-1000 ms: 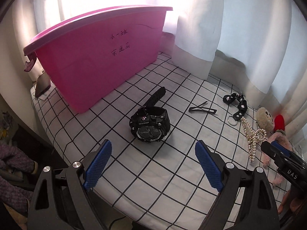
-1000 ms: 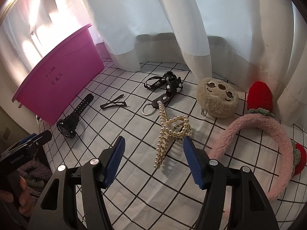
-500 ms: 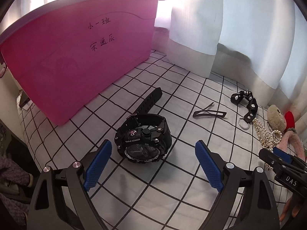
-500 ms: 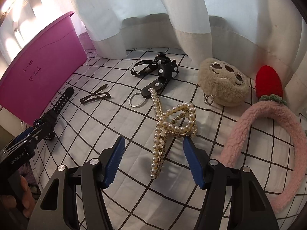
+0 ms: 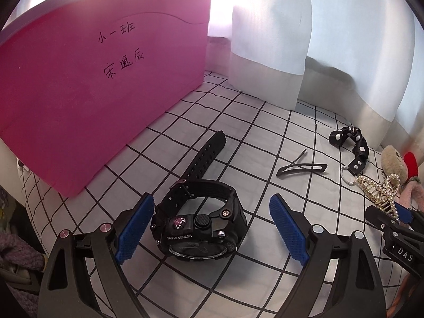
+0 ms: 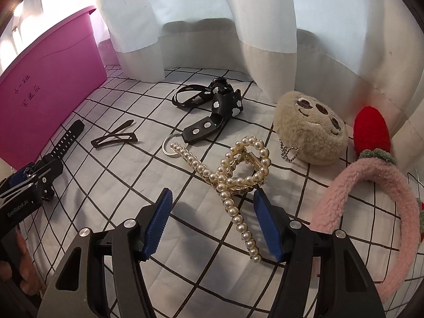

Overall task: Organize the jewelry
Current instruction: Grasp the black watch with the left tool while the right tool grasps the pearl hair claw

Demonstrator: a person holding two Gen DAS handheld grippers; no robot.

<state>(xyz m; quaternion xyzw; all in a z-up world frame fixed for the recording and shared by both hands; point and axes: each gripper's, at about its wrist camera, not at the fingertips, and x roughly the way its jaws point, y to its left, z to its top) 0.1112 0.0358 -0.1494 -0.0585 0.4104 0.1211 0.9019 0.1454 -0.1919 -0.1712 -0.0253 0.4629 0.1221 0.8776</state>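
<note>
A black sport watch (image 5: 200, 225) lies on the checked cloth, its case between my left gripper's (image 5: 210, 229) open blue pads, untouched. Its strap also shows in the right wrist view (image 6: 61, 145). A pearl hair claw (image 6: 238, 175) lies with its long pearl tail between my right gripper's (image 6: 212, 224) open pads. The claw also shows at the right of the left wrist view (image 5: 379, 190). A pink bin (image 5: 87, 84) with handwritten characters stands at the left, also seen in the right wrist view (image 6: 45, 90).
A black hair clip (image 6: 114, 139), a black flower-print strap with a key ring (image 6: 212, 106), a beige plush face charm (image 6: 310, 129), a red plush piece (image 6: 371, 129) and a pink fuzzy headband (image 6: 371, 212) lie on the cloth. White curtains (image 6: 212, 26) hang behind.
Both grippers have moved forward and down. The watch now sits between the left pads and the pearl claw between the right pads. Both stay open.
</note>
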